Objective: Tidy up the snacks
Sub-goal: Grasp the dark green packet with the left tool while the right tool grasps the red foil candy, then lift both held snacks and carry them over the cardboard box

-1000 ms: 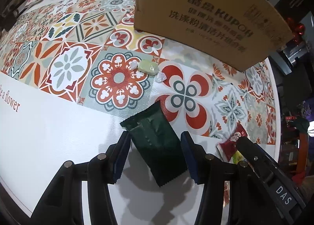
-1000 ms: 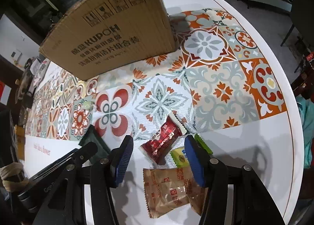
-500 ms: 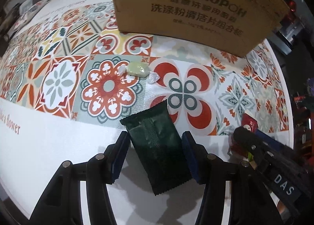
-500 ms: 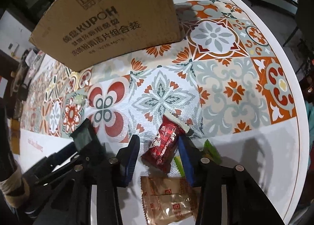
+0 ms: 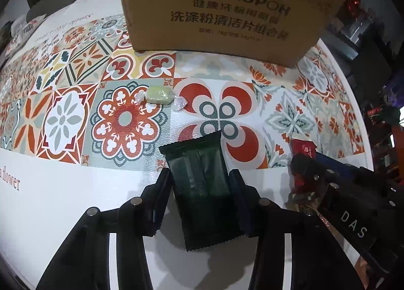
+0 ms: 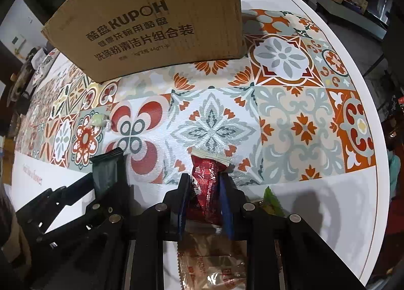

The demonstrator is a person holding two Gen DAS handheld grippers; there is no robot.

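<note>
A dark green snack packet (image 5: 199, 184) lies on the white strip of the patterned tablecloth (image 5: 63, 189). My left gripper (image 5: 199, 178) points down over it, and its closing jaws touch the packet's two long sides. To the right, my right gripper (image 6: 203, 184) has its jaws closing tight on a red foil packet (image 6: 205, 176), the pads pressing its sides. The red foil packet (image 5: 304, 148) and right gripper (image 5: 306, 163) also show at the right of the left wrist view. A pale green wrapped candy (image 5: 160, 94) lies loose farther back.
A large cardboard box (image 6: 151, 24) stands at the back of the table. Under the right gripper lies a tan biscuit packet (image 6: 214, 264), with a yellow-green packet (image 6: 271, 200) beside it. The table's curved white edge (image 6: 373, 189) runs close on the right.
The right jaws have drawn in from wide apart onto the red packet. The left jaws have narrowed onto the green packet, and both views have rolled slightly.
</note>
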